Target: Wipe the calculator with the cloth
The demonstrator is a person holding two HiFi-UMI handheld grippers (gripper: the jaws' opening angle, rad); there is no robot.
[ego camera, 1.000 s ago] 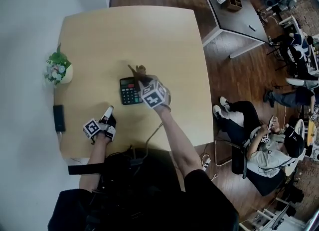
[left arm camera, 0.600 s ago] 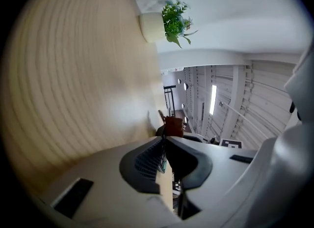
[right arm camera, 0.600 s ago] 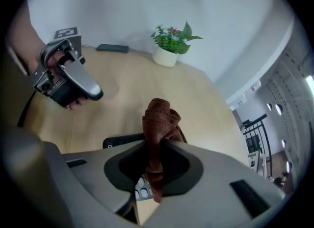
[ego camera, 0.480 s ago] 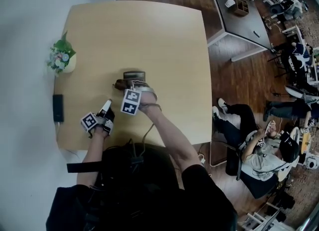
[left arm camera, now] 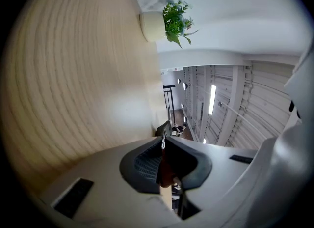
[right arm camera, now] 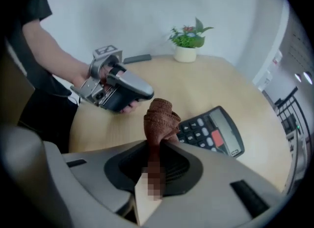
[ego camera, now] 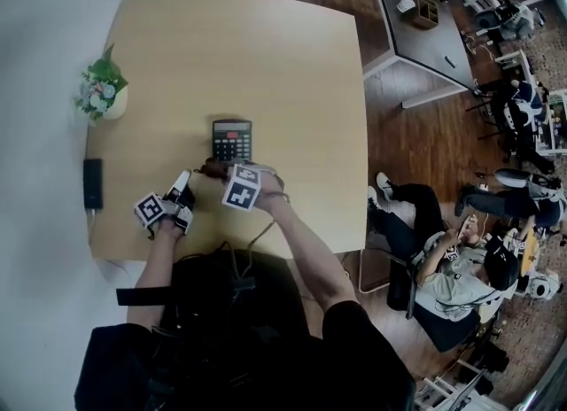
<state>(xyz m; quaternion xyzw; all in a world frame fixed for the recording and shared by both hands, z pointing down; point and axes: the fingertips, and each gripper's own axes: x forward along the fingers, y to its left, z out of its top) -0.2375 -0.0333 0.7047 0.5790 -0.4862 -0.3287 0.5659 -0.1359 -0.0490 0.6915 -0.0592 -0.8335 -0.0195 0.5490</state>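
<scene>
The black calculator (ego camera: 231, 141) (right arm camera: 212, 131) lies flat on the light wooden table (ego camera: 266, 64), fully uncovered. Just on its near side hovers my right gripper (ego camera: 217, 172) (right arm camera: 159, 144), pointing steeply down and shut on a bunched brown cloth (ego camera: 211, 168) (right arm camera: 161, 118). The cloth hangs over the table beside the calculator's near edge; whether it touches either I cannot tell. My left gripper (ego camera: 183, 179) (right arm camera: 128, 88) (left arm camera: 164, 142) rests low over the table to the left of the cloth, jaws shut with nothing held.
A small potted plant (ego camera: 102, 90) (left arm camera: 169, 19) (right arm camera: 189, 39) stands at the table's left edge. A black flat device (ego camera: 92, 183) lies nearer along that edge. A seated person (ego camera: 461, 263) and a grey desk (ego camera: 425, 24) are off to the right.
My right gripper has carried the cloth off the calculator toward me and to the left, tipping downward. The calculator now shows in full. The left gripper has stayed put.
</scene>
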